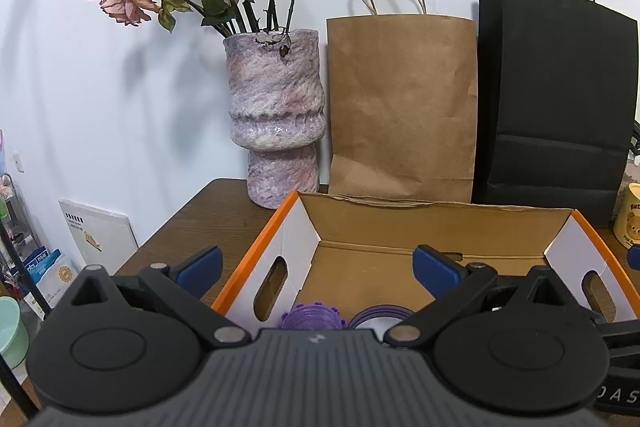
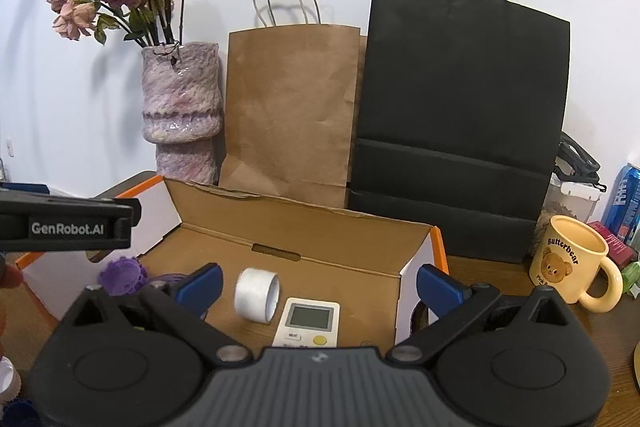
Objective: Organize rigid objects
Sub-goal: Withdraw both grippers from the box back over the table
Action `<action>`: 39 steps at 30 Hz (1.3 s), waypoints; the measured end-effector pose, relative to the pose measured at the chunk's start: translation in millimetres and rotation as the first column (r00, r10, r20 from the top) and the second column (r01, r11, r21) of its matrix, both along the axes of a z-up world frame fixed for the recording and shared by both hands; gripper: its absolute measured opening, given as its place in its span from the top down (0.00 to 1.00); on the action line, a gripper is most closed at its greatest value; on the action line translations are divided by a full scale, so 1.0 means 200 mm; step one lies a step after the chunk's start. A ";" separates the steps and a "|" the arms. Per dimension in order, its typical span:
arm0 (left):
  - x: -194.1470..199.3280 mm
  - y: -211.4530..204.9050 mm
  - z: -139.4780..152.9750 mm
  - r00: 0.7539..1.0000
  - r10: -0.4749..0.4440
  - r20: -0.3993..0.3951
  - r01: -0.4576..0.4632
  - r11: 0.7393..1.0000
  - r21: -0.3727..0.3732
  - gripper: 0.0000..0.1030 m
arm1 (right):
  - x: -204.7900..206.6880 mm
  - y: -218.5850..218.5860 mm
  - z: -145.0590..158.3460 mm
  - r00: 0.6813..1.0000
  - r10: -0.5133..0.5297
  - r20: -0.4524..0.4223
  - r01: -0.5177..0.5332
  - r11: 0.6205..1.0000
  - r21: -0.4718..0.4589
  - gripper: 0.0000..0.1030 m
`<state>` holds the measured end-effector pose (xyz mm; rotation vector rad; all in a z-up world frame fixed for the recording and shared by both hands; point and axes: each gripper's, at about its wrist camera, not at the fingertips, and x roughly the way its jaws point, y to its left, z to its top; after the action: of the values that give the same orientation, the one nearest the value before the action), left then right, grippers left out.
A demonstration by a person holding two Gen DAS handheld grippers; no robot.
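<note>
An open cardboard box (image 1: 400,223) with orange edges sits on the wooden table; it also shows in the right wrist view (image 2: 304,227). Inside lie a purple ridged round object (image 1: 312,317), also in the right wrist view (image 2: 122,275), a purple ring (image 1: 380,315), a white tape roll (image 2: 256,293) and a white remote with a screen (image 2: 310,323). My left gripper (image 1: 318,267) is open and empty above the box's left end. My right gripper (image 2: 318,283) is open and empty above the box's right part.
A purple vase (image 1: 276,119) of dried roses, a brown paper bag (image 1: 404,107) and a black paper bag (image 1: 556,99) stand behind the box. A yellow bear mug (image 2: 572,263) and a blue can (image 2: 626,203) sit at right. The left gripper's body (image 2: 68,227) reaches in at left.
</note>
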<state>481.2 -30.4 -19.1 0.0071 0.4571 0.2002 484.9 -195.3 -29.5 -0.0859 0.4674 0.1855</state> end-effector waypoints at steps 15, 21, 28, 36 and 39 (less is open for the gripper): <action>-0.14 0.01 0.06 0.999 -0.030 0.027 0.030 0.999 -0.013 0.00 | -0.13 -0.06 0.02 0.999 -0.021 0.049 0.022 1.000 -0.003 0.00; -0.22 0.01 0.07 0.999 -0.039 0.024 0.039 0.999 -0.004 0.00 | -0.23 -0.11 0.03 0.997 -0.032 0.063 0.033 0.999 -0.006 0.00; -0.32 0.01 0.07 0.999 -0.045 0.024 0.045 0.999 0.008 0.00 | -0.34 -0.17 0.03 0.997 -0.046 0.064 0.046 0.999 0.000 0.00; -0.44 0.01 0.08 0.998 -0.052 0.025 0.052 0.999 0.011 0.00 | -0.45 -0.19 0.04 0.997 -0.044 0.067 0.044 0.999 0.002 0.00; -0.49 0.00 0.08 0.998 -0.059 0.018 0.058 0.998 0.010 0.00 | -0.51 -0.20 0.04 0.997 -0.045 0.065 0.045 0.999 0.005 0.00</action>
<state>382.3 -29.6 -2.1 0.0282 0.4375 0.1449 382.1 -235.9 -22.2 -0.0776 0.4034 0.1390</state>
